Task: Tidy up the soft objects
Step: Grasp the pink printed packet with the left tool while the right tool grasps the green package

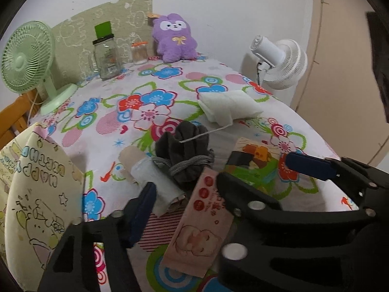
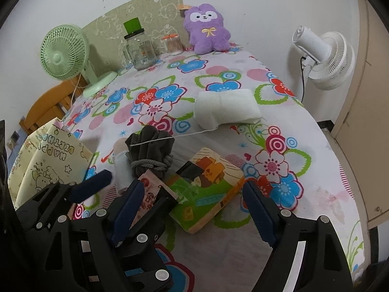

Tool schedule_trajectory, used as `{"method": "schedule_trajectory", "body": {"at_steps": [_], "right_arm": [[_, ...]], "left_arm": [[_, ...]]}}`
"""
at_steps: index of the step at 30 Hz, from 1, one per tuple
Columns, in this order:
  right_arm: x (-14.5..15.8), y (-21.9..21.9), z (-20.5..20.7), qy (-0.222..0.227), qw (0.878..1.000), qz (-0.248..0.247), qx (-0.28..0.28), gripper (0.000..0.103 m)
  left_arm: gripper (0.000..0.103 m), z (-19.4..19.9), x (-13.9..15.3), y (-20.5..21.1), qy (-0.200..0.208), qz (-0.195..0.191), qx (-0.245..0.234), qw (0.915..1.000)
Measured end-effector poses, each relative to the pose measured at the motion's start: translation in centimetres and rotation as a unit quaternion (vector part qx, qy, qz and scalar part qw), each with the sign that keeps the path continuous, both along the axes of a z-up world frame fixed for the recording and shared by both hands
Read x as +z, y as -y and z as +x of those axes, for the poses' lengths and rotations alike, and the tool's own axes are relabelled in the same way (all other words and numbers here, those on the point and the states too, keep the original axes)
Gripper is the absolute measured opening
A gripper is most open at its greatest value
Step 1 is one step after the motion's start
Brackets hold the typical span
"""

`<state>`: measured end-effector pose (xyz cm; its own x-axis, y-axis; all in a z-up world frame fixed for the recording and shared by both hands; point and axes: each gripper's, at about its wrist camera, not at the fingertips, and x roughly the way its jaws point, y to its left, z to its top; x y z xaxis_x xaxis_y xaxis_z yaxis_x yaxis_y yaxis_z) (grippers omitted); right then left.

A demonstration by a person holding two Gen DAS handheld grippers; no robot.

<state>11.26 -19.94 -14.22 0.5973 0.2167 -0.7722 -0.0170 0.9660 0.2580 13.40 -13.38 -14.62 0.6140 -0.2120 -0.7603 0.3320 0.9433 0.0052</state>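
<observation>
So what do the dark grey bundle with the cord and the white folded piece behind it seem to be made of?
The dark grey bundle looks like soft matte fabric, gathered in deep folds and tied with a braided grey cord. The white folded piece seems a thin, gauzy cloth: soft rounded edges, a loose thread trailing. Exact fibre can't be told.

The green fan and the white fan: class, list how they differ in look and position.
The green fan stands on the table at its left edge, grille facing us; the white fan stands beyond the table's right edge, its back towards us. Both have round grilles.
</observation>
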Motion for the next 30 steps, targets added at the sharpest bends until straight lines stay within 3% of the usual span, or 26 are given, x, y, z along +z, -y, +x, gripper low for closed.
{"method": "schedule_trajectory", "body": {"at_steps": [3,11,18,25,30], "right_arm": [[-0.1,-0.2,0.2,-0.004,1.000,0.004,0.002,0.085],[-0.2,-0.7,0.2,-0.007,1.000,0.000,0.004,0.085],[0.0,-1.4,-0.8,-0.005,1.000,-0.003,0.008,0.085],[-0.5,-1.6,-1.6,-0.012,1.000,-0.006,0.004,0.085],[-0.9,-1.6,-1.6,-0.017,1.000,-0.007,0.002,0.085]], "left_arm": [[0.060,-0.2,0.0,0.0,-0.002,-0.001,-0.006,1.0000],[0.060,-1.1,0.3,-1.2,0.002,0.002,0.010,0.9999],[0.068,-2.2,0.2,-1.7,0.003,-0.001,0.008,1.0000],[0.068,-2.4,-1.0,-1.7,-0.027,-0.001,-0.001,0.9996],[0.049,-2.2,-1.3,-1.9,-0.038,-0.001,0.004,0.9993]]}}
